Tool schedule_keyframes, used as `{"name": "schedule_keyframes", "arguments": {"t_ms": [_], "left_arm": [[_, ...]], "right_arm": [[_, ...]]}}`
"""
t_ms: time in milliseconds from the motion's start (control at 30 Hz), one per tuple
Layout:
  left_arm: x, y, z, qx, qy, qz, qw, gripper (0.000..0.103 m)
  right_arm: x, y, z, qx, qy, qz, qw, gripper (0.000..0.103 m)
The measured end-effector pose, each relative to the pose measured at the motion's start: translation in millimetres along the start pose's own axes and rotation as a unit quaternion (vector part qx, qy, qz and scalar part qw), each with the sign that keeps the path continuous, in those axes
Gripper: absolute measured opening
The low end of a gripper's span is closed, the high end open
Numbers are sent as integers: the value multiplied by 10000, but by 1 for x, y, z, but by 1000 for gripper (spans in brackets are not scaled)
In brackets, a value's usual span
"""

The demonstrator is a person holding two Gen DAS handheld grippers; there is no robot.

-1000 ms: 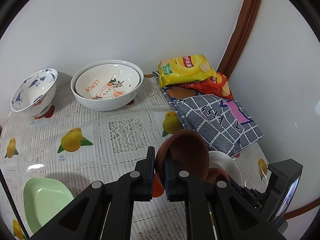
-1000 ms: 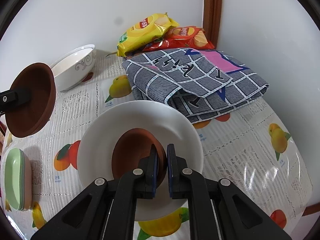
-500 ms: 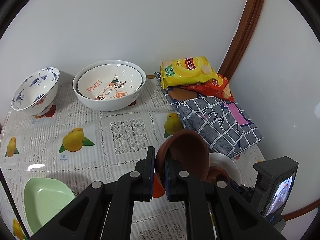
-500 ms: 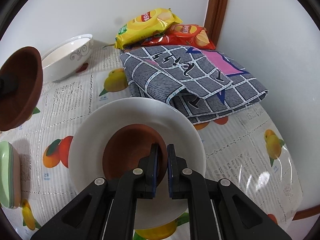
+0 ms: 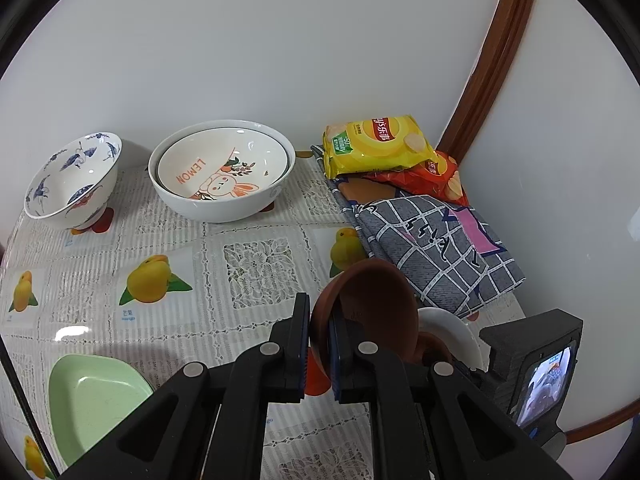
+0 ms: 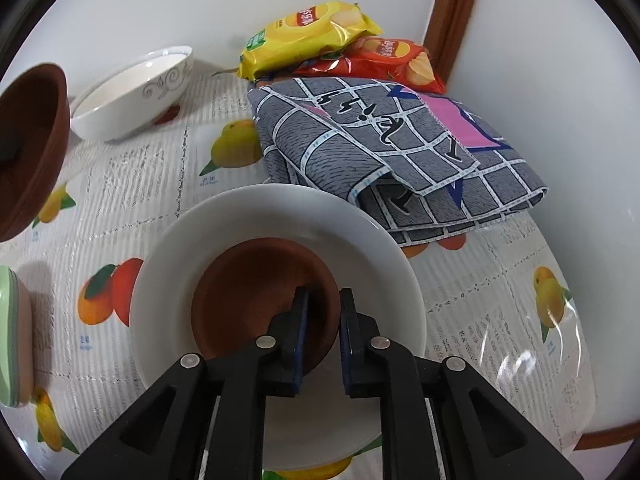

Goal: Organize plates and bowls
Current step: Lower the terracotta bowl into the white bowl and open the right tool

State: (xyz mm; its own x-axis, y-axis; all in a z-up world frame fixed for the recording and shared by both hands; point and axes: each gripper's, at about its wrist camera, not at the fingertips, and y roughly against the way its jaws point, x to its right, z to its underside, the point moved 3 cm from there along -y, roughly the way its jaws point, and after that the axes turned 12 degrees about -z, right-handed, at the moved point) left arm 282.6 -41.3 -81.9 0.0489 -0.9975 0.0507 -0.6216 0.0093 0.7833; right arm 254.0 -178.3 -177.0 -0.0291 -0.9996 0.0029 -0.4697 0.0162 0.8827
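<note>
My left gripper [image 5: 319, 322] is shut on the rim of a brown bowl [image 5: 372, 308] and holds it tilted above the table; this bowl also shows at the left edge of the right wrist view [image 6: 30, 148]. My right gripper [image 6: 323, 312] has its jaws parted around the rim of a second brown bowl [image 6: 256, 292] that sits in a white plate [image 6: 276, 216]. The plate [image 5: 456, 328] shows low right in the left wrist view. A white bowl with a lemon-print bowl inside [image 5: 222, 174] and a blue-patterned bowl [image 5: 72, 180] stand at the back.
A folded grey checked cloth [image 6: 384, 144] lies right behind the plate, with yellow [image 6: 308, 28] and red [image 6: 384, 64] chip bags in the corner. A green dish stack [image 5: 88, 396] sits front left. Walls close the back and right.
My right gripper's jaws have opened from their tight grip on the brown bowl in the plate. The left gripper keeps holding its bowl, drifting slightly left.
</note>
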Motion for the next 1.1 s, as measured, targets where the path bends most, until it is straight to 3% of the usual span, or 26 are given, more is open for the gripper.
{"name": "schedule_keyframes", "arguments": {"t_ms": [800,933,1100], "left_arm": [[-1,1,0,-9,3,-32,10000,9],[0,0,0,-13,-11,-41,10000,9],[5,1,2,-1,-74,-39,10000,9]], "right_arm": [[-3,2,2,-19,355,-34,9994,19],[-4,10,2,121,383,-54,9992,34],[-3,15,4,161,337,-158,9992,37]]}}
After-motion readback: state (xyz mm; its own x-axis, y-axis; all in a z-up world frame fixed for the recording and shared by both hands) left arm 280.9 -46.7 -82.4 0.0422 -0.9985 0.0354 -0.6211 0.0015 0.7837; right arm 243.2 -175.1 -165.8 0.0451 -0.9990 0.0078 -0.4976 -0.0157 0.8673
